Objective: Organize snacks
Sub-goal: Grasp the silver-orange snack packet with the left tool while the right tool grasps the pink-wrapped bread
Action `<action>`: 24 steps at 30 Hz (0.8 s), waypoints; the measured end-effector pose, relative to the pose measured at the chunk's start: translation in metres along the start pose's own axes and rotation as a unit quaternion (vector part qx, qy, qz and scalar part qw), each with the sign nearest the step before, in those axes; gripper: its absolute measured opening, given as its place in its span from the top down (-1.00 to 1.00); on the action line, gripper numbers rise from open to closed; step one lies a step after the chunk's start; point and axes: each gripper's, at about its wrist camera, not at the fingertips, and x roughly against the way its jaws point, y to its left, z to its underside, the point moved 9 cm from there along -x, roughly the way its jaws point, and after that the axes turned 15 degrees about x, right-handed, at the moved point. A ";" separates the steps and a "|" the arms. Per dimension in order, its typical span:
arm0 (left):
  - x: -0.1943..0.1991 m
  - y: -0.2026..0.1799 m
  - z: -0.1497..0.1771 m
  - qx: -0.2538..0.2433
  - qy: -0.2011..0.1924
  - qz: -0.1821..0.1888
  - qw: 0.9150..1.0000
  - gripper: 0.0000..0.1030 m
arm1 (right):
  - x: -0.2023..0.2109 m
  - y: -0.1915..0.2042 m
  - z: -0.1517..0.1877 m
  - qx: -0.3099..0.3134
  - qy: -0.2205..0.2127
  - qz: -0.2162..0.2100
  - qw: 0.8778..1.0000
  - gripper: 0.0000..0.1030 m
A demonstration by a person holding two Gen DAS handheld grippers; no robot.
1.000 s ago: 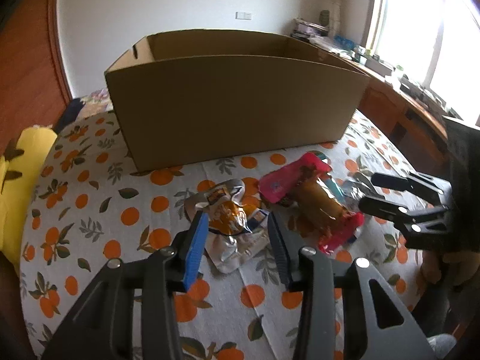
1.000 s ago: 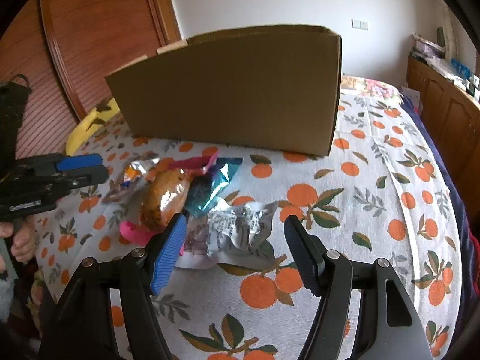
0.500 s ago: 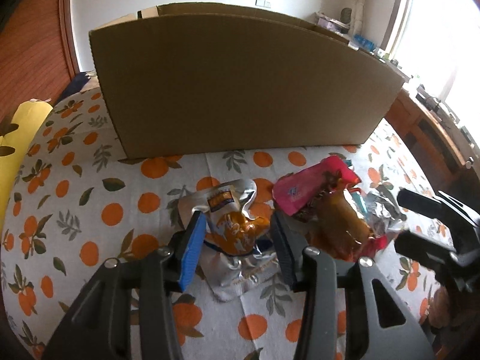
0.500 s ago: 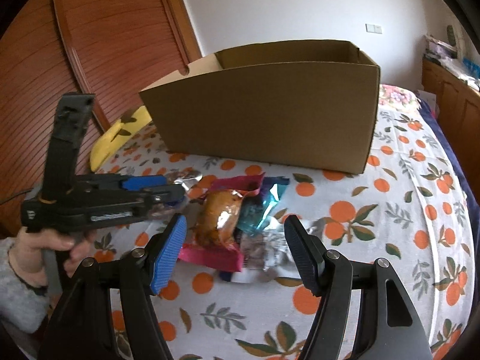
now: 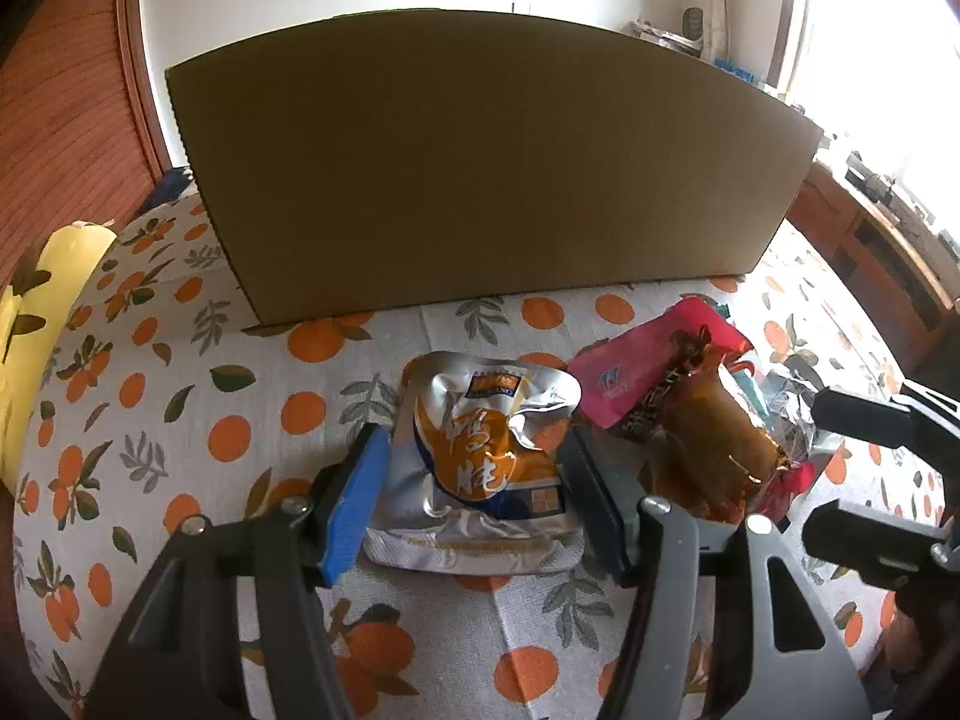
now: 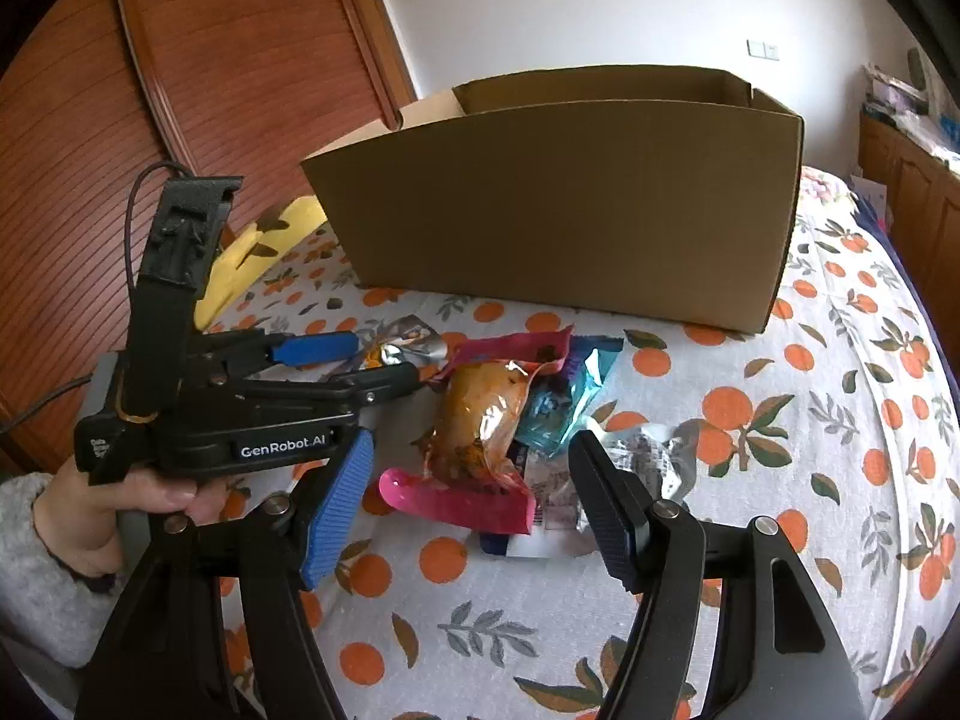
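A silver and orange snack pouch (image 5: 486,456) lies flat on the orange-print cloth, between the open fingers of my left gripper (image 5: 474,498), which straddle it without squeezing. To its right lies a pile: a pink pack with a brown snack (image 5: 690,420), also in the right wrist view (image 6: 480,420), with a teal pack (image 6: 564,396) and a silver pack (image 6: 654,456). My right gripper (image 6: 471,516) is open, above the near edge of the pile. An open cardboard box (image 6: 576,210) stands behind the snacks.
A yellow cushion (image 5: 36,324) lies at the left edge of the bed. A wooden wardrobe (image 6: 210,90) stands at the left and a wooden cabinet (image 5: 882,264) at the right. My left gripper (image 6: 354,366) also shows in the right wrist view, held by a hand.
My left gripper has dropped and moved forward so its fingers now straddle the silver and orange pouch. My right gripper has pulled back and risen from the pile.
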 end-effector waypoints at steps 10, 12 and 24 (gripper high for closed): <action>0.018 0.007 0.006 0.009 0.004 0.048 0.999 0.25 | -0.007 0.000 0.002 0.004 0.030 0.031 0.999 -0.34; 0.024 0.012 0.006 0.021 0.005 0.061 0.998 0.25 | -0.007 -0.001 0.002 0.000 0.035 0.035 0.999 -0.34; 0.052 0.034 0.011 0.036 -0.009 0.095 0.995 0.26 | -0.032 0.010 -0.010 0.016 0.071 0.068 0.995 -0.34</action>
